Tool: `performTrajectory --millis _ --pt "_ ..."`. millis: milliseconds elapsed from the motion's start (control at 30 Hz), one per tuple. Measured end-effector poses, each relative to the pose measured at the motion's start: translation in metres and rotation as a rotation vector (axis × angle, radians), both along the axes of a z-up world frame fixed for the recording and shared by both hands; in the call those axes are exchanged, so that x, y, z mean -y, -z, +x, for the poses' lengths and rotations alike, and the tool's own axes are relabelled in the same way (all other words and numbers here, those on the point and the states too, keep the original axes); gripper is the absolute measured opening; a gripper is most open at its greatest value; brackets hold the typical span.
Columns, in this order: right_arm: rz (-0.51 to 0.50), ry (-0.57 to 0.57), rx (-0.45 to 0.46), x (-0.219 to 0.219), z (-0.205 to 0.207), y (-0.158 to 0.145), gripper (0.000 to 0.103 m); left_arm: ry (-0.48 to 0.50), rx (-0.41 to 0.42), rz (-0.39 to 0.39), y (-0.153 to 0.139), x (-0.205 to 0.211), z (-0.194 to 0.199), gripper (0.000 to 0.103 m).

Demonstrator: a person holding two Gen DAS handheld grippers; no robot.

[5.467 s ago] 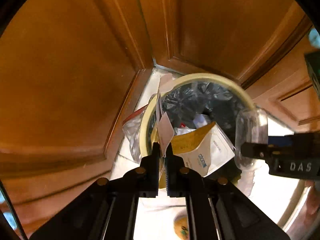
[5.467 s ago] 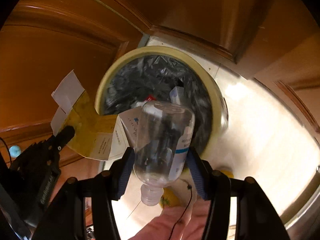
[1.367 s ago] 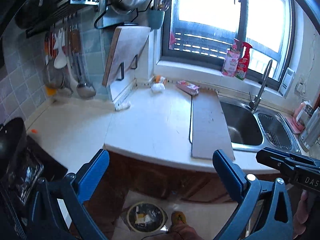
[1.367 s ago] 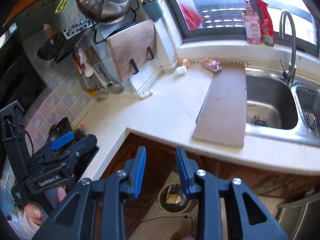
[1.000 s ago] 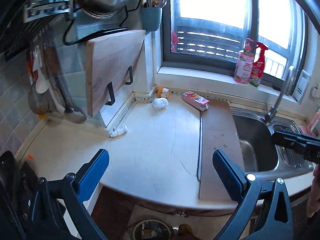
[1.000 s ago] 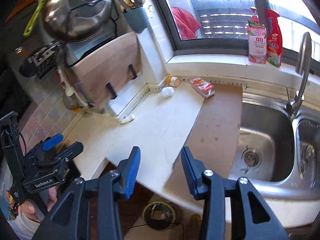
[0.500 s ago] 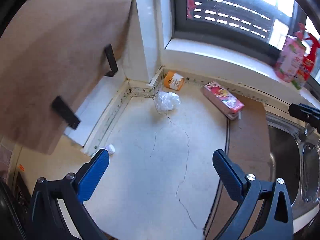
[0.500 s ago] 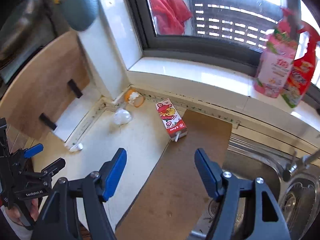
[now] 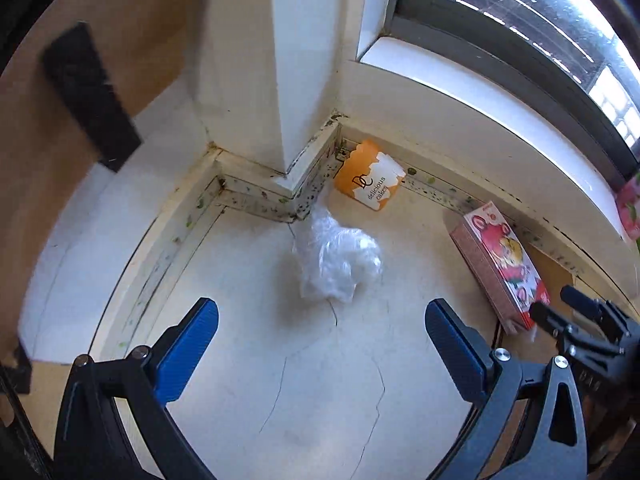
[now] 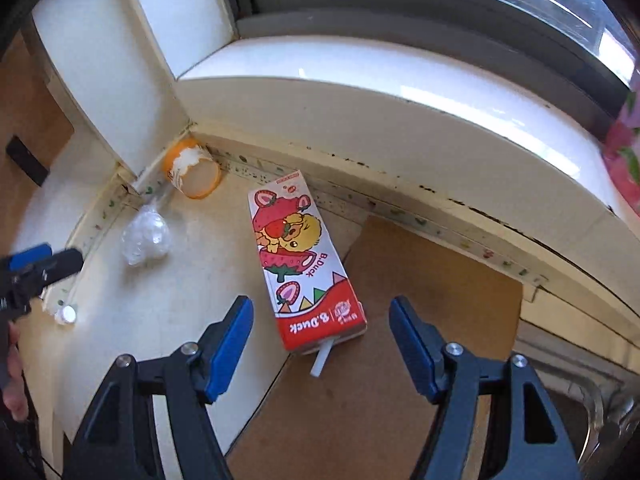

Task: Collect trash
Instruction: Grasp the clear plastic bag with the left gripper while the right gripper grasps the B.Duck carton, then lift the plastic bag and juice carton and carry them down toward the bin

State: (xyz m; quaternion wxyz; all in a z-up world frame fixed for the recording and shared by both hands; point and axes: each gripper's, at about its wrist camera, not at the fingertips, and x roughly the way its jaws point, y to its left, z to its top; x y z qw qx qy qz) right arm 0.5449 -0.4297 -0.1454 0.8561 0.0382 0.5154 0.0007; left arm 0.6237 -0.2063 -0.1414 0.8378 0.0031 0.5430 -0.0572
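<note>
Ahead of your left gripper [image 9: 322,322], just past the gap between its jaws, a crumpled clear plastic bag [image 9: 338,258] lies on the pale cracked bench [image 9: 248,264]. Those jaws stand wide apart with nothing between them, and neither blue pad touches the bag. Beyond the bag, tucked into the corner under the white pillar [image 9: 276,60], an orange paper cup [image 9: 370,180] printed "delicious cakes" lies on its side. Off to the right of the left jaws sits the pink strawberry drink carton [image 9: 500,266], with the tip of your other gripper showing just beside its near end.

Between the jaws of your right gripper [image 10: 322,346] and slightly ahead of them lies that same carton [image 10: 300,264], flat on the bench, marked "B.Duck", with its red base end nearest the jaws and a white straw [image 10: 322,360] poking out towards you. These jaws have just been opening and now stand wide; the carton's near end lies in line with the gap, but the pads are clear of it on both sides. The carton's near end seems to overlap the edge of the brown board [image 10: 400,360], though the angle leaves that uncertain. Left of the right jaws you see the bag, the cup's open mouth, a small white cap [image 10: 66,314] and your left gripper's tip.
</note>
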Motion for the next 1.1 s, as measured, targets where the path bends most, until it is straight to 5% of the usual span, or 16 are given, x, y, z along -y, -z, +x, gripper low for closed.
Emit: performTrajectory --millis 367,467,533,633,733,1100 --pt "-0.077 -0.06 -0.035 -0.017 0.005 0.034 0.07 -0.054 0.008 0.122 0.047 0.021 0.038 0.102" --pt "-0.079 -0.07 -0.024 -0.02 0.003 0.034 0.054 -0.059 0.021 0.155 0.057 0.027 0.04 0.086" --pt "-0.081 -0.067 -0.016 -0.02 0.001 0.033 0.054 -0.056 0.019 0.135 0.061 0.028 0.04 0.054" --pt "-0.062 -0.058 -0.016 -0.018 -0.001 0.032 0.053 -0.043 0.038 0.133 0.061 0.031 0.036 0.025" --pt "-0.029 -0.047 -0.011 -0.016 -0.009 0.027 0.053 -0.007 0.089 0.154 0.054 0.035 0.023 0.015" --pt "0.151 -0.014 0.044 -0.007 -0.053 -0.015 0.053 0.025 0.197 0.122 0.004 0.026 -0.04 0.01"
